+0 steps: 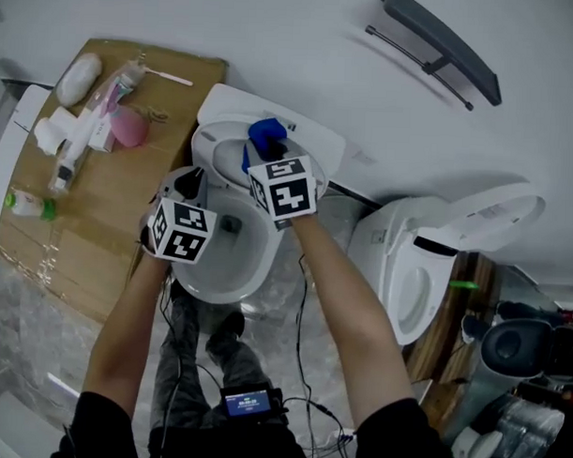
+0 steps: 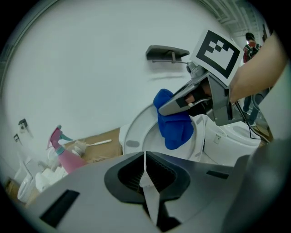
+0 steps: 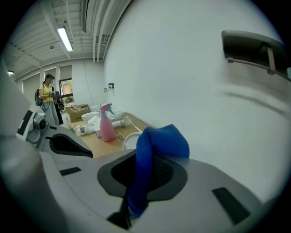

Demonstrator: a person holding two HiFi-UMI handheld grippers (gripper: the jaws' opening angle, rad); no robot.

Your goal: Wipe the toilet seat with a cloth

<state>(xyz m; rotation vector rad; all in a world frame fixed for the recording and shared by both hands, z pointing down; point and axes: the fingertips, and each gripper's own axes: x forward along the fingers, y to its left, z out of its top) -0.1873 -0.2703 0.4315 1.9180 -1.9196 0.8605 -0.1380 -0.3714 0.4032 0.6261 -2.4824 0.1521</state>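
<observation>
Blue cloth [image 1: 265, 134] was clamped in the right gripper [image 1: 268, 149]. In the right gripper view it ran down between the closed jaws and bunched up past the tips. The cloth sat at the upper part of the raised toilet seat [image 2: 132, 134], hanging in front of the ring in the left gripper view. Could not tell if it actually touched the seat. The left gripper [image 2: 145, 175] was lower left of it, by the left rim of the toilet bowl [image 1: 219, 268], well clear of the cloth. Its jaws were together with nothing gripped. Only a thin pale sliver showed at the seam, and what it was couldn't be told.

Counts:
- one cloth and two grippers
- two toilets, the worked one at centre and a second toilet [image 1: 402, 265] to the right with its own seat up
- one cardboard sheet [image 1: 90, 226] left of the bowl
- one pink spray bottle [image 2: 68, 157] on the cardboard
- one dark bracket [image 1: 443, 41] on the wall

The other small white items on the cardboard were too jumbled to count.

The right gripper's jaw tips were hidden under the cloth in the head view. The left gripper's tips were mostly covered there by its marker cube [image 1: 181, 231]. A person stood far off in the right gripper view, too small to describe. The clutter at lower right of the head view was cut off and unclear.
</observation>
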